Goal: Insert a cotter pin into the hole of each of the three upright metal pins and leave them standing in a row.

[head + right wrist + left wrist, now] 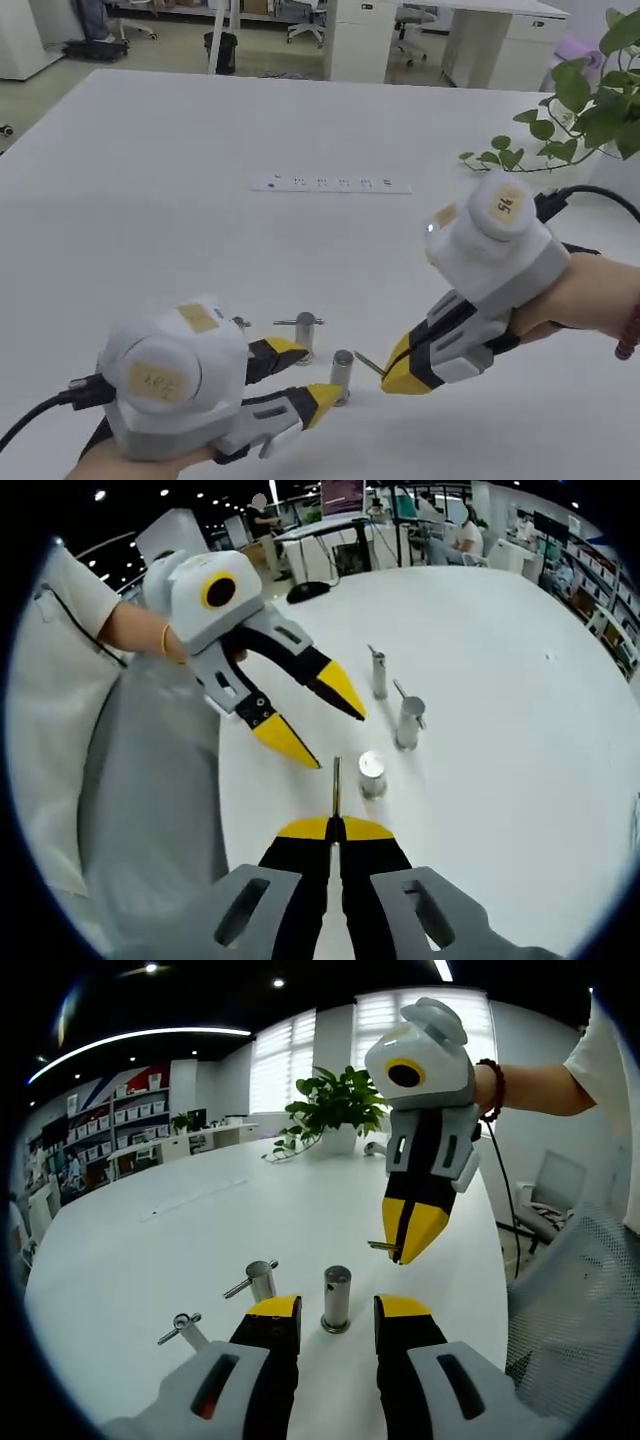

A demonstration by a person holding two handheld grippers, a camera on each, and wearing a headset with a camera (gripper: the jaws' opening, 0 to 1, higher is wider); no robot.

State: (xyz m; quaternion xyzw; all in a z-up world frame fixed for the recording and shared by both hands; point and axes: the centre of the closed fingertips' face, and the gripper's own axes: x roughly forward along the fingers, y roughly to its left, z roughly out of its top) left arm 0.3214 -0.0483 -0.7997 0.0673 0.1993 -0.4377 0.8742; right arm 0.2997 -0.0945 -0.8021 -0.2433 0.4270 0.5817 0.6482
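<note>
**A:** What lies around the work?

**B:** A white power strip [330, 184] lies flat on the far side of the tabletop [150, 200], well apart from the pins. A leafy potted plant [590, 100] stands at the far right.

**A:** Where are the task's pieces?

**B:** Three short metal pins stand upright on the near part of the tabletop. The bare metal pin [343, 375] is the nearest and rightmost. The middle metal pin [305, 335] has a cotter pin [285, 322] crosswise through its top. The left metal pin [197, 1338] carries a second cotter pin [172, 1330].

**A:** And the tools?

**B:** The left hand-held gripper [322, 370] is released. Its yellow-tipped jaws are parted, with the bare metal pin just ahead of the gap. The right hand-held gripper [392, 376] is clenched on a loose cotter pin [336, 778], which juts from its tips just beside the bare pin's head, not in the hole.

**A:** Does anything block the view?

**B:** In the head view, the left hand-held gripper's white body partly hides the left metal pin. A hand [580, 295] wearing a beaded bracelet [628, 335] holds the right hand-held gripper.

**A:** What of the surface and the room?

**B:** The tabletop is plain matte white. Beyond it is an open office with desks, wheeled chairs and a black bin [222, 52] on the floor.
</note>
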